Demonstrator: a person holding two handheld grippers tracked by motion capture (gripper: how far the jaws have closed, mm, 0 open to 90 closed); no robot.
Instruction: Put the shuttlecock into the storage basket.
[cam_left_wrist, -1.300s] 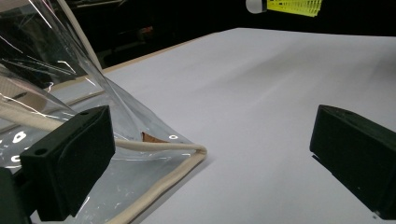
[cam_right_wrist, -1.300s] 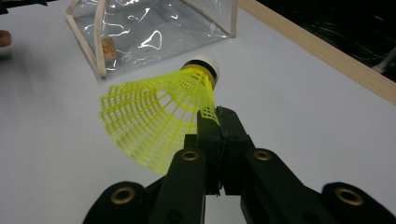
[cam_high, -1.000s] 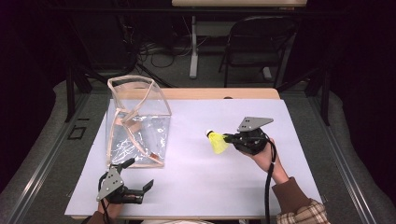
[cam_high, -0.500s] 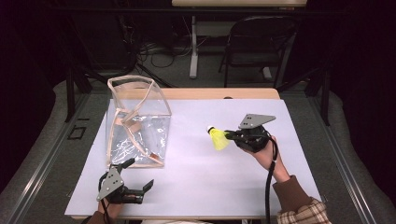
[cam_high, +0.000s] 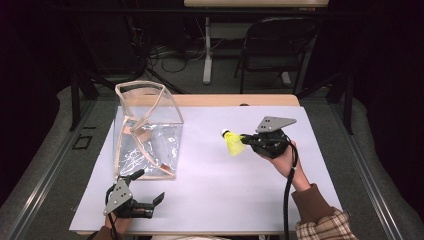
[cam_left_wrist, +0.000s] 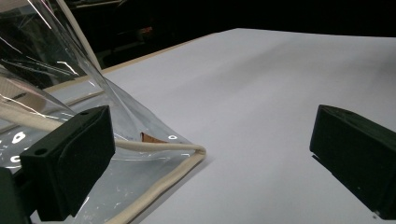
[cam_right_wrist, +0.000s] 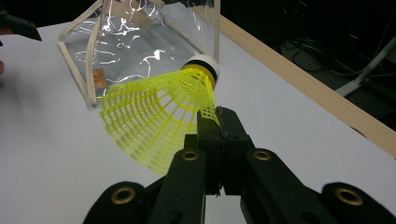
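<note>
The yellow shuttlecock (cam_high: 233, 144) is held off the desk (cam_high: 240, 195) by the right tool (cam_high: 244, 140), right of the desk's middle in the high view. In the right gripper view the shuttlecock (cam_right_wrist: 159, 116) has its mesh skirt fanning toward 9 o'clock and its white-rimmed cork pointing toward 12 o'clock; the two black jaws are clenched on the skirt's edge, pinching the yellow mesh between their tips. The right tool (cam_right_wrist: 215, 122) lies roughly level, pointing toward 9 o'clock in the high view, with its grey three-cornered plate on top and its cable trailing down along the person's checked sleeve (cam_high: 325, 227).

At about 9 o'clock from the shuttlecock, well apart from it, stands a clear plastic bag (cam_high: 147, 132) with cream piping along its edges, its mouth open upward.

The left tool (cam_high: 150, 201) sits near the desk's front edge at 7 o'clock, just below the bag's near corner. In the left gripper view its jaws stand wide apart, released, with nothing between them; the left jaw sits in front of the bag's piped corner (cam_left_wrist: 187, 151); whether it touches the bag cannot be told.
</note>
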